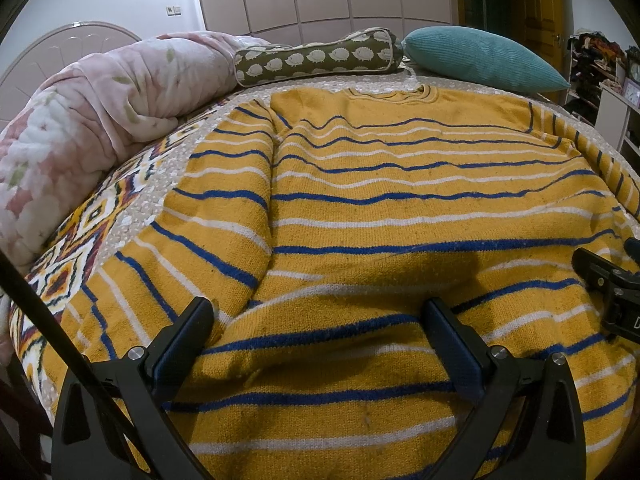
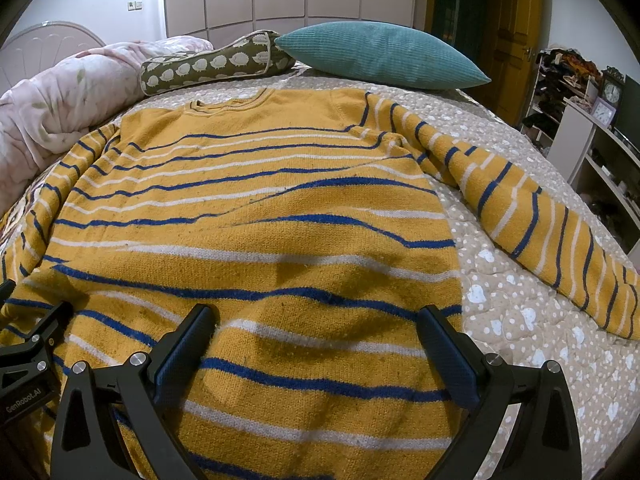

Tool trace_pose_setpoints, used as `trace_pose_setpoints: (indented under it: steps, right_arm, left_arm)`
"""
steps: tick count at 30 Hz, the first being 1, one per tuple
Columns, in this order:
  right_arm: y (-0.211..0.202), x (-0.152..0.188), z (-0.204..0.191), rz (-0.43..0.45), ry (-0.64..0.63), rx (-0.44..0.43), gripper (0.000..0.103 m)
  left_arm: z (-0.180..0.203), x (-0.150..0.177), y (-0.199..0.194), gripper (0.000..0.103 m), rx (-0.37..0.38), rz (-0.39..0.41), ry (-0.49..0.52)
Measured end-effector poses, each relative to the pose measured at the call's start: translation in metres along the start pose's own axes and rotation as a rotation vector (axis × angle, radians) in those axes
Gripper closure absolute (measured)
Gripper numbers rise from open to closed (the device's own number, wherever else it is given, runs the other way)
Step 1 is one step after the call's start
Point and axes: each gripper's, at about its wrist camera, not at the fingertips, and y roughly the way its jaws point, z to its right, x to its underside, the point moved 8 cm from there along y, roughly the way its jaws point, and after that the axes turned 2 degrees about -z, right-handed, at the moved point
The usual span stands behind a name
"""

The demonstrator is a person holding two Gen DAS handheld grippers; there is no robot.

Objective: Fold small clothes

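A yellow sweater (image 1: 400, 184) with blue and white stripes lies spread flat on the bed, collar at the far end; it also shows in the right wrist view (image 2: 256, 208). Its left sleeve (image 1: 208, 216) lies alongside the body, its right sleeve (image 2: 532, 216) stretches out to the right. My left gripper (image 1: 318, 316) is open, jaws wide apart over the lower left part of the sweater. My right gripper (image 2: 316, 322) is open over the lower right part near the hem. Neither holds any cloth.
A beige quilted bedspread (image 2: 520, 320) covers the bed. A pink floral duvet (image 1: 100, 112) is bunched at the left. A sheep-print bolster (image 1: 316, 58) and teal pillow (image 2: 380, 54) lie at the far edge. Shelves (image 2: 600, 152) stand at the right.
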Motion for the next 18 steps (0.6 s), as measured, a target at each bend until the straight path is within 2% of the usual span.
trace_pose_setpoints:
  steps: [5, 12, 16, 18]
  right_arm:
    - [-0.001, 0.0, -0.001, 0.0, 0.0, 0.0, 0.001]
    - [-0.005, 0.006, -0.001, 0.024, -0.04, 0.025, 0.001]
    - [-0.005, 0.008, 0.004, 0.025, -0.032, 0.034, 0.001]
    - [-0.009, 0.007, 0.0, 0.076, -0.017, 0.023, 0.001]
  left_arm:
    - [0.0, 0.001, 0.0, 0.0, -0.004, -0.004, 0.0]
    - [0.002, 0.004, -0.006, 0.0, -0.05, -0.019, 0.022]
    - [0.0, 0.01, -0.017, 0.001, -0.019, -0.064, 0.013]
    - [-0.003, 0.012, -0.028, 0.006, 0.01, -0.071, 0.012]
